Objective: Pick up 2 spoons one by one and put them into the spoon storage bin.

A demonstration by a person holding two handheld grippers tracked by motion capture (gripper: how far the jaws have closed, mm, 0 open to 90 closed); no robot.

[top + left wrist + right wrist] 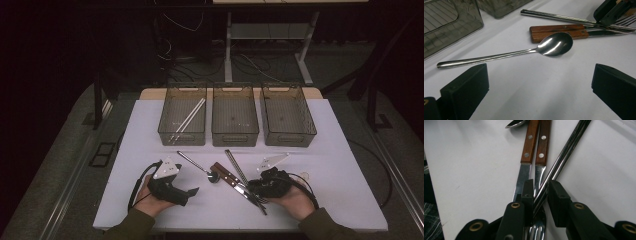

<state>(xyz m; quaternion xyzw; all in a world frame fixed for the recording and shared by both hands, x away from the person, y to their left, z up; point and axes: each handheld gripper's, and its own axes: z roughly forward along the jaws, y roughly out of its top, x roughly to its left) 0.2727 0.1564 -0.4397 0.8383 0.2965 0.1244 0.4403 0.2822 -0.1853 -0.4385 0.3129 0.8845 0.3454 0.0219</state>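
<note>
- Steel chopsticks (560, 162) lie crossed over the wooden-handled fork (539, 182) and knife (525, 170), mid-surface, just in front of the three bins (235, 117).
- Right gripper (540, 192): fingers narrow, around the chopsticks; contact unclear.
- Left gripper (539, 85): fingers wide, nothing between; spoon (524, 51) near ahead.
- White surface (345, 165) has bare room to the right edge and the near-left corner.

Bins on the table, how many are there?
3, in a row at the far side: left bin holding white chopsticks, middle bin, right bin. None seems hidden.
</note>
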